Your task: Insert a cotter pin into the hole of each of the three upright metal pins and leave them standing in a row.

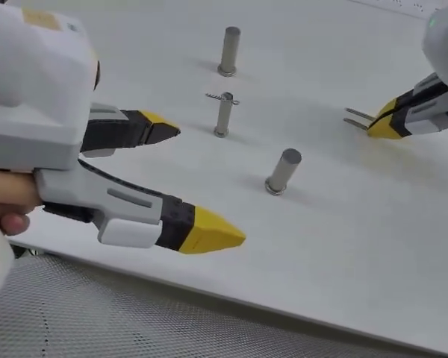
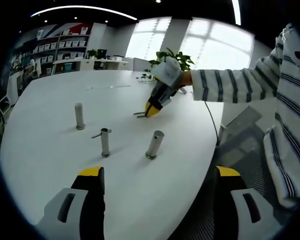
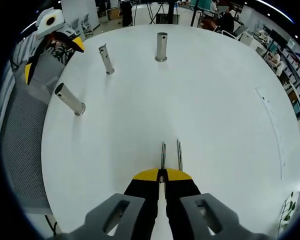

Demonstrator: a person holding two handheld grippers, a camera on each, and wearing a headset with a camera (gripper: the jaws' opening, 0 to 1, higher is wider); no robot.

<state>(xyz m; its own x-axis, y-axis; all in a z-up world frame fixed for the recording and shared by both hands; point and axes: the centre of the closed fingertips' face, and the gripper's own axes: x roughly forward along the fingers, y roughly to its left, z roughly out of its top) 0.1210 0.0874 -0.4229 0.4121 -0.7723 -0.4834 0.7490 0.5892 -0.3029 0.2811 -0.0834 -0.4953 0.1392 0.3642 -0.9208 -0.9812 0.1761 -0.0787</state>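
Right gripper (image 3: 162, 173): jaws clamped on cotter pin (image 3: 170, 152), legs forward | cotter pin: judged light, stiff, slippery wire; best held at head | left gripper (image 2: 158, 172): jaws open, empty, at 8 o'clock of middle metal pin (image 1: 223, 115)

The table (image 1: 358, 246) is plain white, the metal pins (image 1: 224, 113) and the cotter pin (image 3: 163, 154) are silvery grey, the left gripper (image 1: 207, 185) and the right gripper (image 1: 377, 127) have white bodies and black jaws tipped yellow, the sleeve (image 2: 230, 90) is white with dark stripes, and the mesh surface (image 1: 134, 313) is grey with fine dots.
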